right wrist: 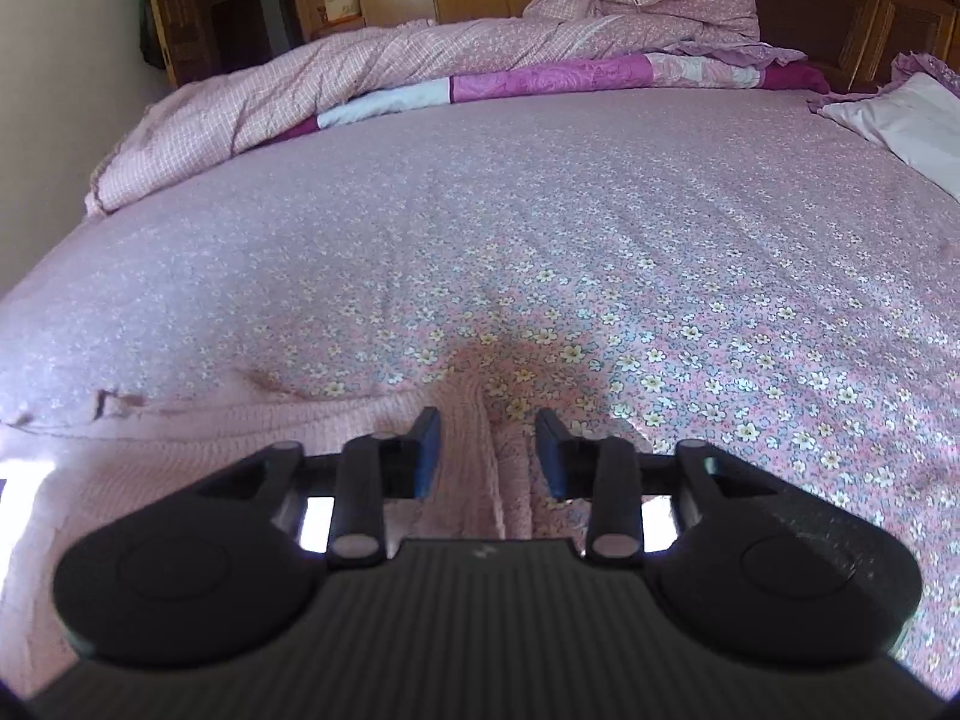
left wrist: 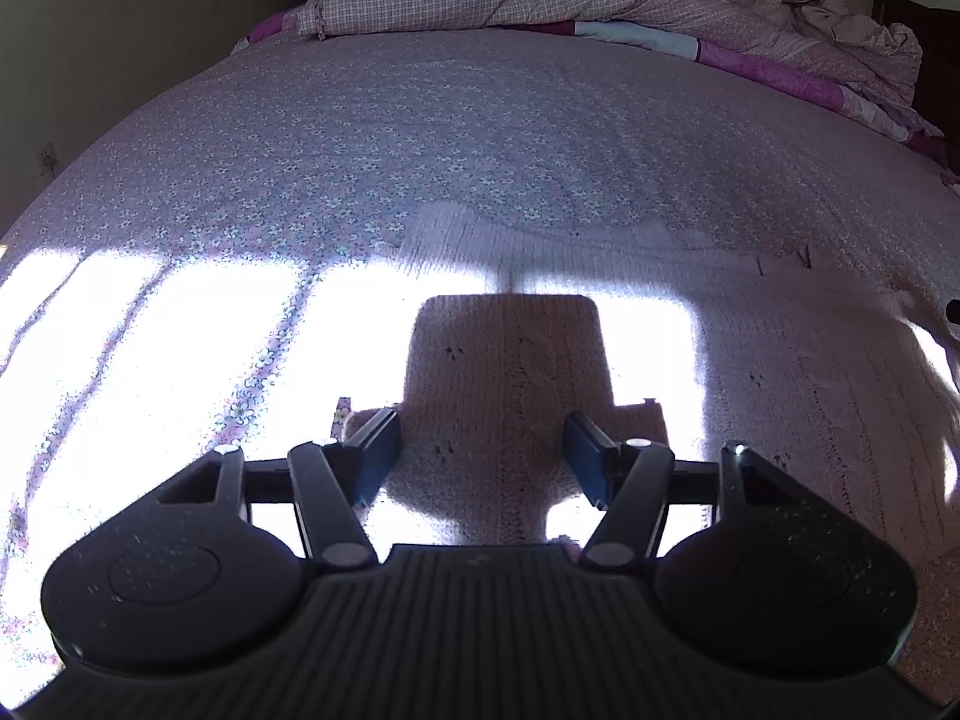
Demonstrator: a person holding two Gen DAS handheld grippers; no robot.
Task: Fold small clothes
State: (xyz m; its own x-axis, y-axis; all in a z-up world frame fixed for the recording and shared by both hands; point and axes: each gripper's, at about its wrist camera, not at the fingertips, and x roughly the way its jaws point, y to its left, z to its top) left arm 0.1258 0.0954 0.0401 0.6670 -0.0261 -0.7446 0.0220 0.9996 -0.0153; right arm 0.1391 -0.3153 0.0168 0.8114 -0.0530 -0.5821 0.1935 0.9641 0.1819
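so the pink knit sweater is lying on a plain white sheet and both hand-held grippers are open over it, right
Not quite: the sheet is not plain white. The right wrist view shows it pink with a small flower print; the white patches in the left wrist view are sunlight. The rest holds: the pink knit sweater lies on it, and the left hand-held gripper and right hand-held gripper are both open over it.

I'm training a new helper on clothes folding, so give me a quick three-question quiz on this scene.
1. True or false: the left tongs are clamped shut on the pink knit sweater.
2. What lies between the fingers of the right tongs? A) a pillow B) a fold of the sweater C) nothing
3. What pattern is on the bedsheet?

Key: 1 false, they stand open over it. 2 B, with the pads apart from it. 3 small flowers.
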